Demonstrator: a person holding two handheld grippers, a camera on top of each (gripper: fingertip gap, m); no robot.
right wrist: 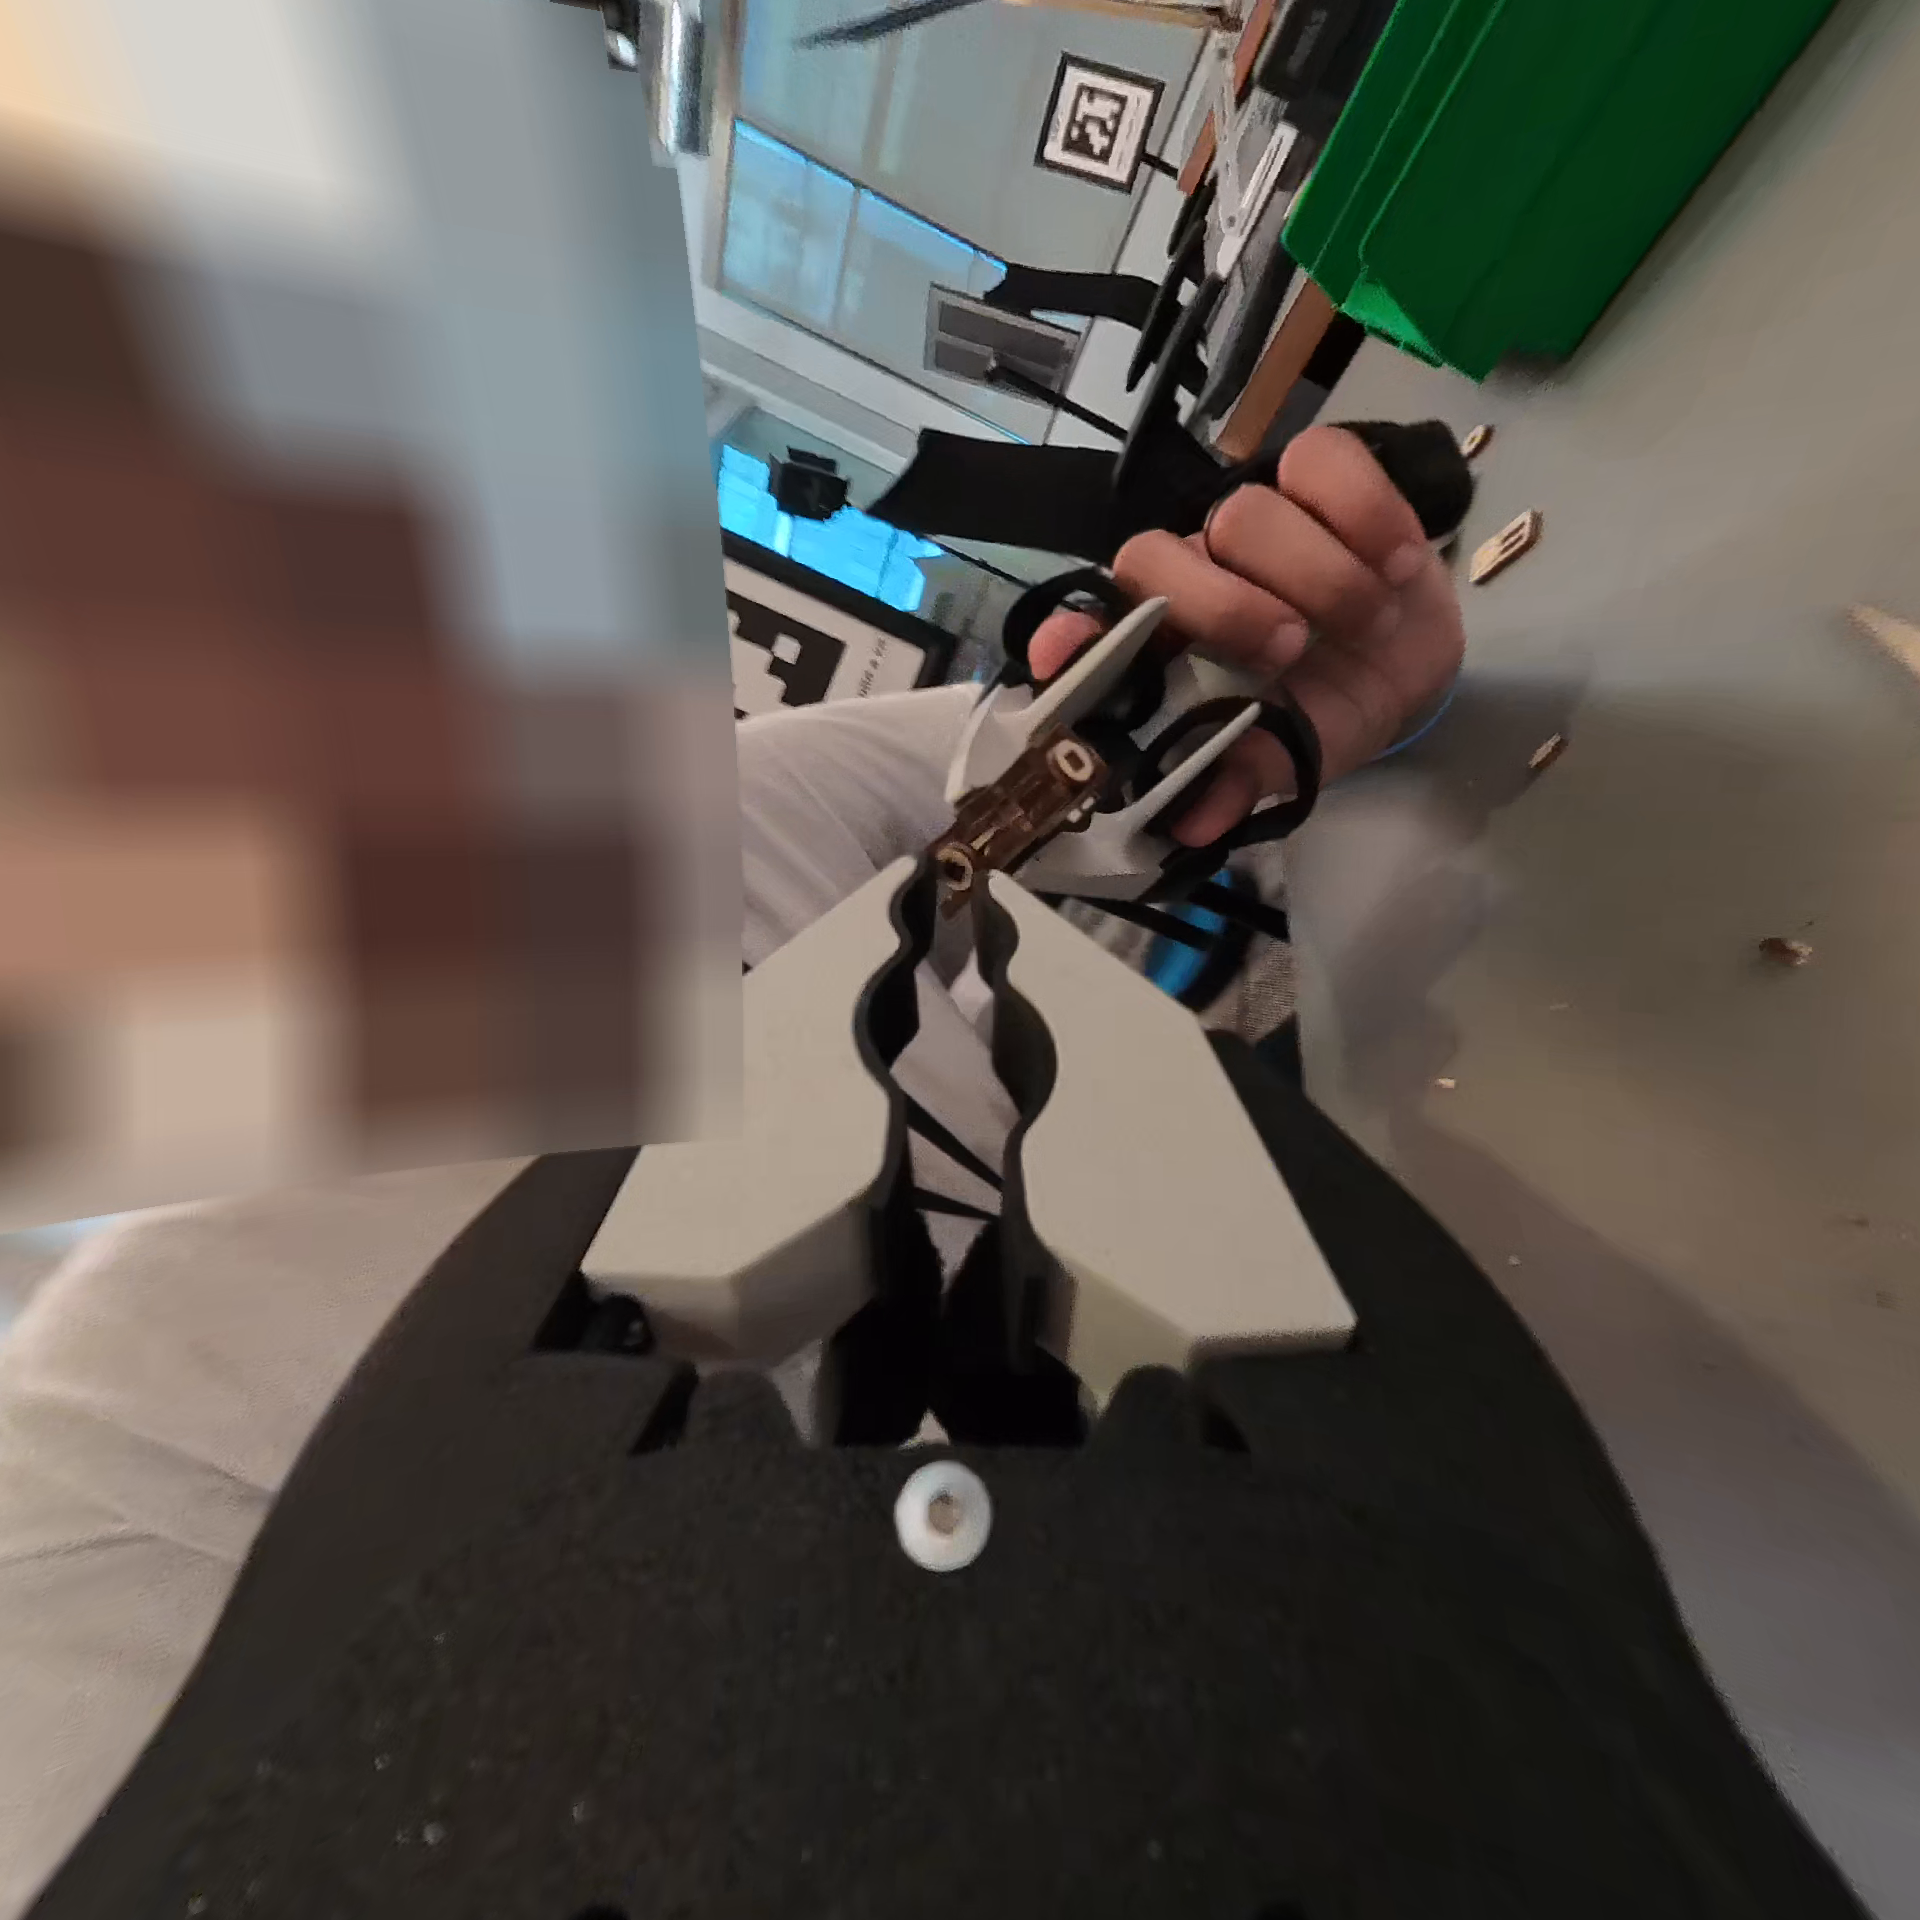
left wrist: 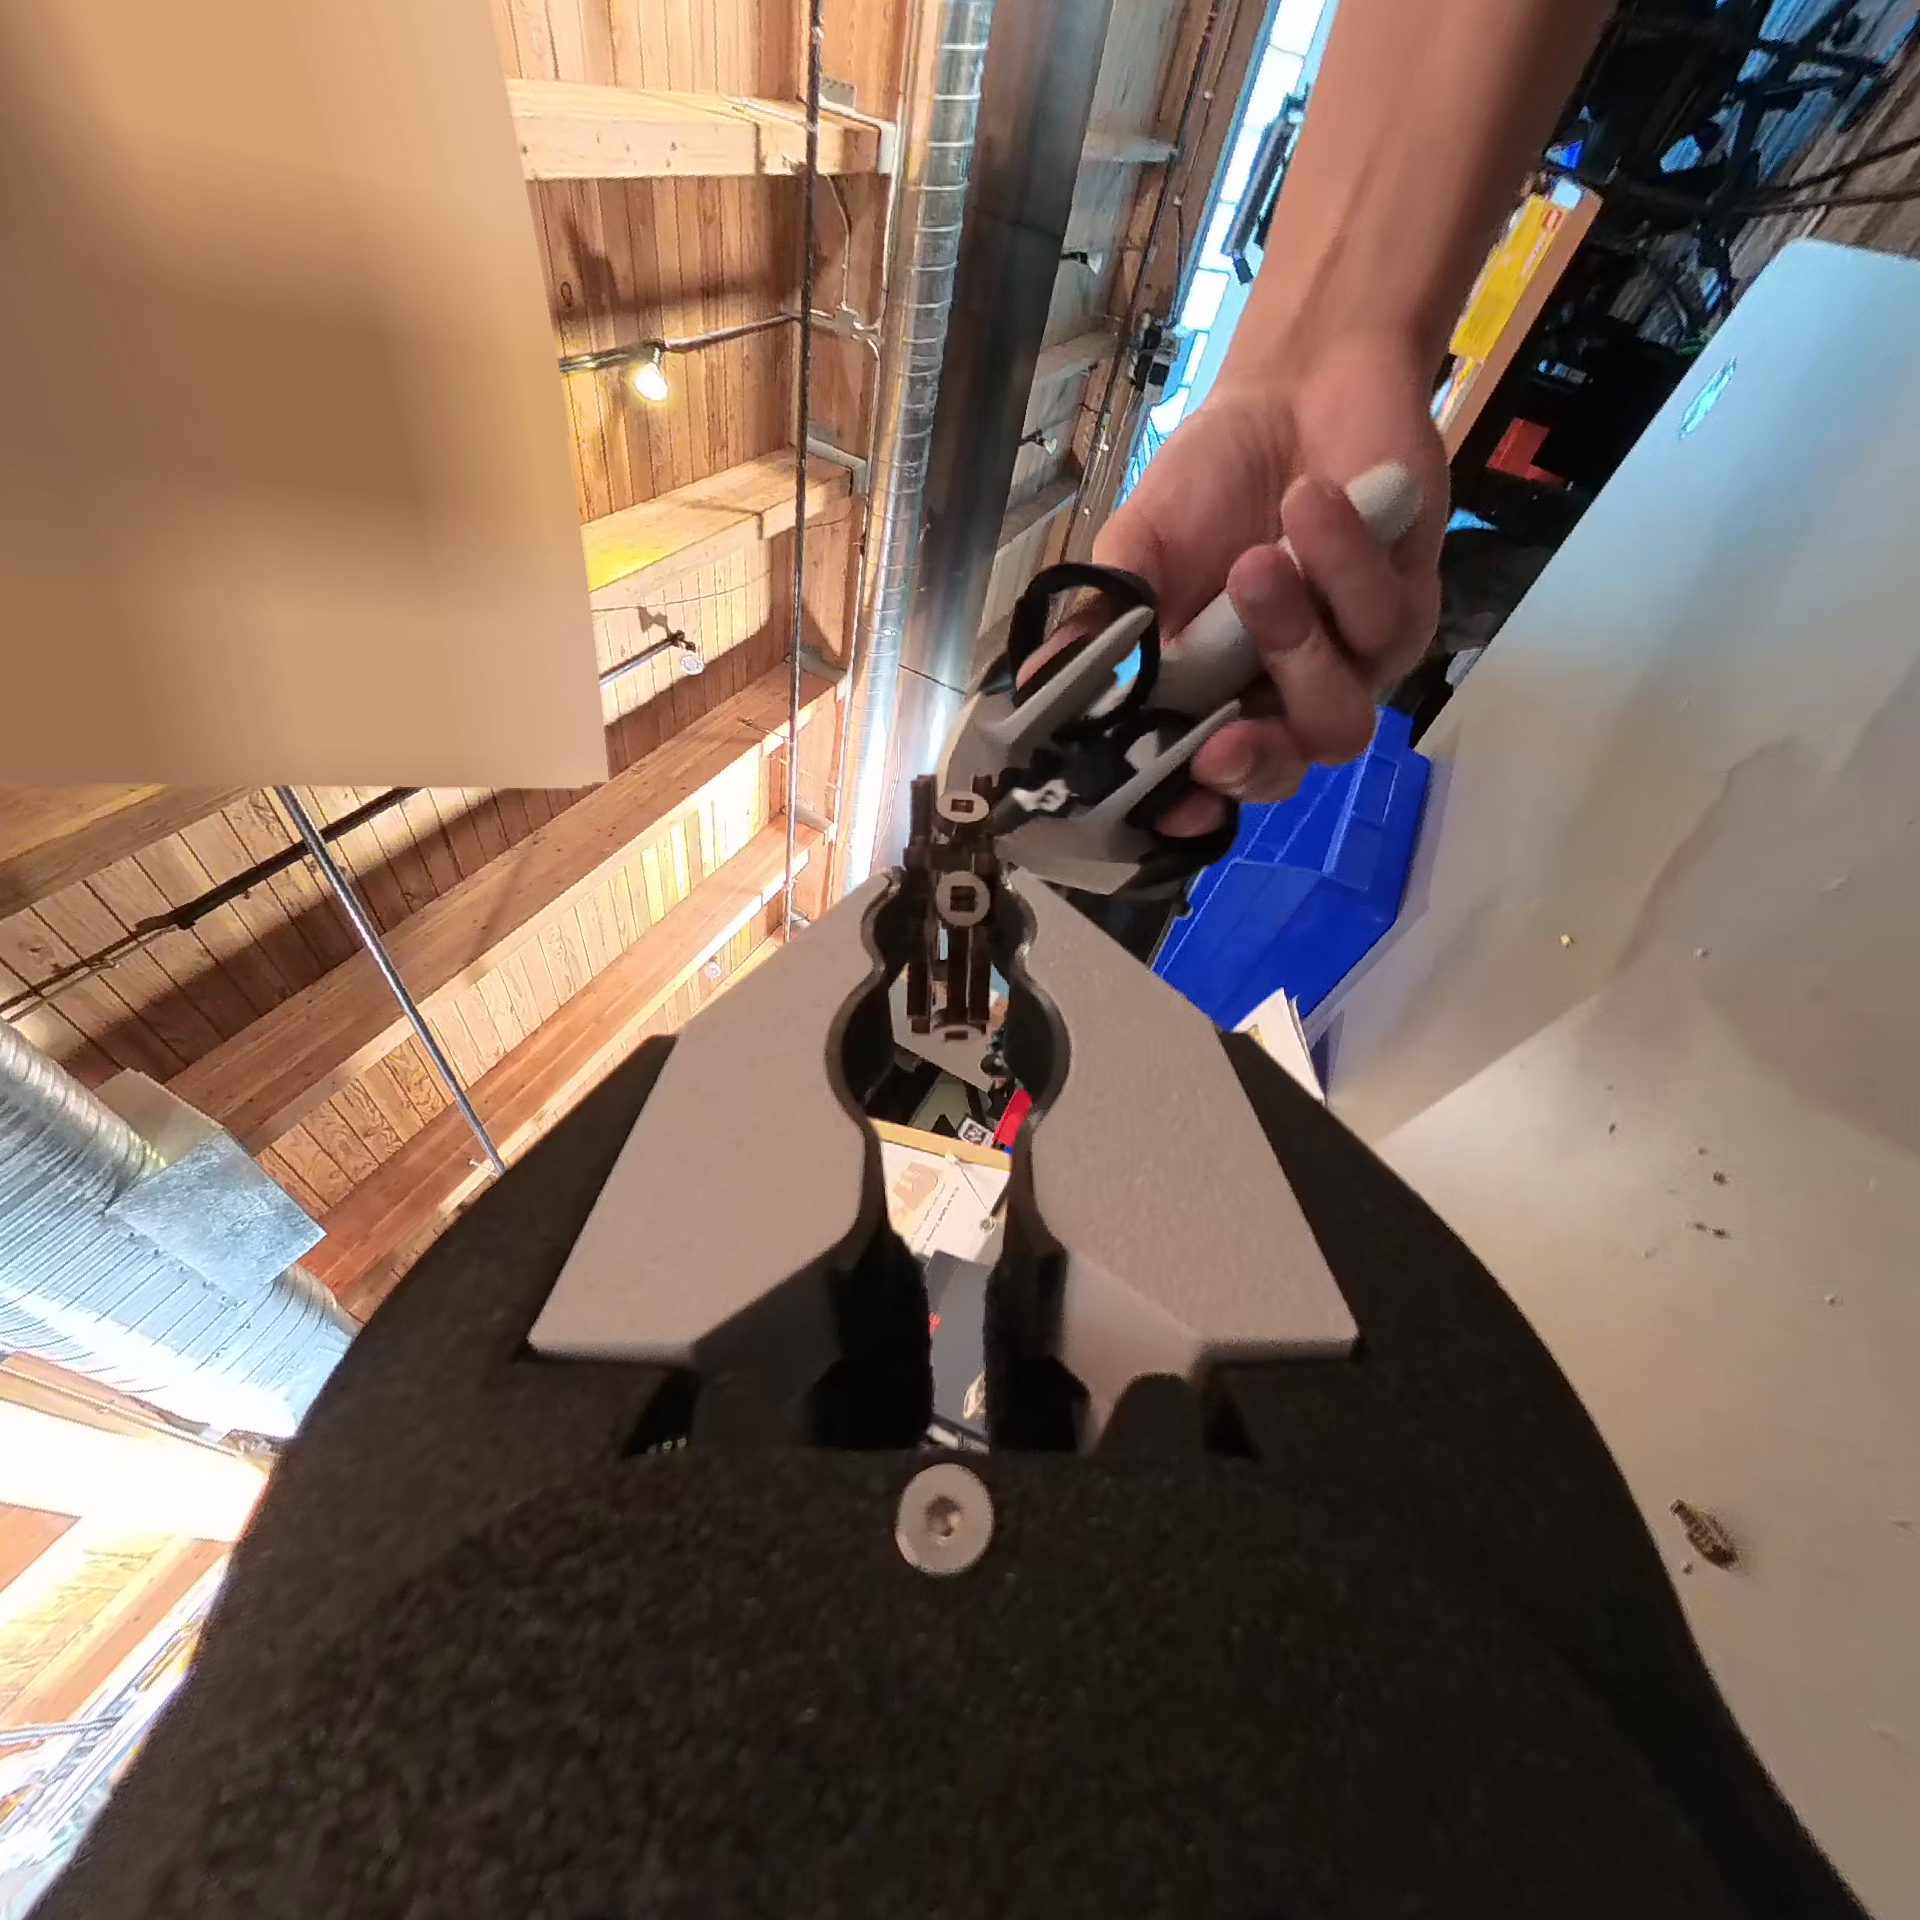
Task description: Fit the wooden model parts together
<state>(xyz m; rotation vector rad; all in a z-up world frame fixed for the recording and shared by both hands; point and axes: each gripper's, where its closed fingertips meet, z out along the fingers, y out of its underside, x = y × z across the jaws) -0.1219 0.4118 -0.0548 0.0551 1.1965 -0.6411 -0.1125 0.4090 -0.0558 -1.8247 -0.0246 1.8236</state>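
The wooden model [left wrist: 951, 935] is a small dark brown assembly of slotted strips with square-holed ends. In the left wrist view my left gripper [left wrist: 951, 888] is shut on it, and it stands up between the grey fingers. My right gripper [left wrist: 1003, 831], held by a hand, meets the model's top end from the upper right. In the right wrist view my right gripper [right wrist: 951, 878] is shut on the near end of the model [right wrist: 1023, 805]. My left gripper [right wrist: 1049, 821], in a hand, holds the far end. The model is held in the air.
A white table [left wrist: 1662, 987] lies to the right, with a blue bin [left wrist: 1299, 914] beyond its edge. In the right wrist view, loose wooden pieces [right wrist: 1507, 551] lie on the grey table [right wrist: 1714, 935] near a green bin [right wrist: 1558, 177]. Marker boards stand behind. Only a small space, under 4 cm, lies between the two pairs of fingers.
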